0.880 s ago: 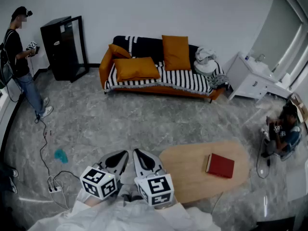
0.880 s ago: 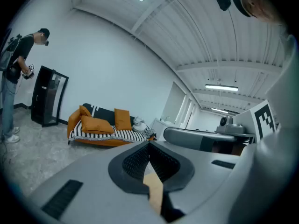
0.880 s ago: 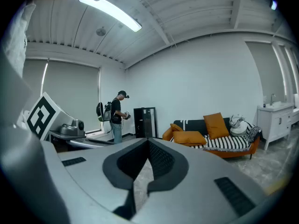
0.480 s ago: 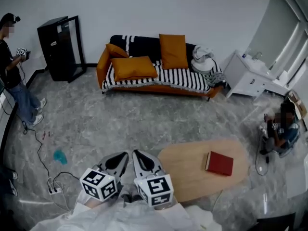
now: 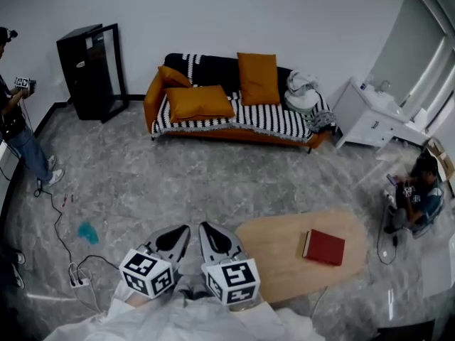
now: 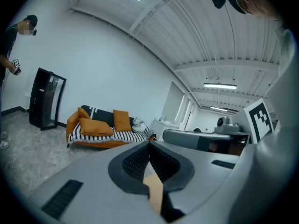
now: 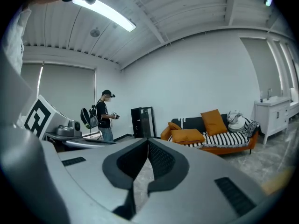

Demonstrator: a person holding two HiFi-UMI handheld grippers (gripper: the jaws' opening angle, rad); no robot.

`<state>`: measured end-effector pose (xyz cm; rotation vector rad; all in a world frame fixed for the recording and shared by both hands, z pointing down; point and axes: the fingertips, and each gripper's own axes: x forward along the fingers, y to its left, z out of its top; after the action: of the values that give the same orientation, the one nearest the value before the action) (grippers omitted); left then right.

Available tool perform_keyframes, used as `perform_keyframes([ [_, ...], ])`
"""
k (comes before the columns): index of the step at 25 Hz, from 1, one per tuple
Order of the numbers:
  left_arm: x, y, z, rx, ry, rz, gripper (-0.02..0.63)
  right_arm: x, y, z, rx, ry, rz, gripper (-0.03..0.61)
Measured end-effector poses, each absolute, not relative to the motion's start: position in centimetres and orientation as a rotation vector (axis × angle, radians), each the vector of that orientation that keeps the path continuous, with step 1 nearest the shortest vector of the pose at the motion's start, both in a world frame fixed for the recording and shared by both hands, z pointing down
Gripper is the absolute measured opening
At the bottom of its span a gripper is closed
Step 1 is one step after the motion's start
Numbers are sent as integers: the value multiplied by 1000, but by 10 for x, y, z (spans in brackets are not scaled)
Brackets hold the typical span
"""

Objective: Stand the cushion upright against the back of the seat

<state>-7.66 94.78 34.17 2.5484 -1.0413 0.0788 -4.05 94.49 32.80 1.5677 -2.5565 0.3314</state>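
Far across the room stands an orange sofa with a striped cover. One orange cushion lies flat on its seat at the left. A second orange cushion stands upright against the backrest, and a smaller one leans at the left arm. My left gripper and right gripper are held side by side close to my body, both shut and empty. From the left gripper, the flat cushion is small and distant. The right gripper also faces that cushion.
An oval wooden table with a red book stands just right of my grippers. A black cabinet, a white sink unit, a standing person, a seated person and floor cables ring the grey floor.
The standing person at the left has stepped further left, toward the frame's edge. Both grippers stay where they were, still shut.
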Motion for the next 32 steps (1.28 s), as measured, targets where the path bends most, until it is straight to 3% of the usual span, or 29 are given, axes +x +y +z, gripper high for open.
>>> perform_keyframes([
  [18, -20, 886, 374, 2508, -994, 136, 8, 8, 880, 360, 1525, -2586, 445, 14],
  [32, -55, 681, 372, 2528, -999, 190, 8, -14, 671, 350, 1603, -2545, 423, 14],
])
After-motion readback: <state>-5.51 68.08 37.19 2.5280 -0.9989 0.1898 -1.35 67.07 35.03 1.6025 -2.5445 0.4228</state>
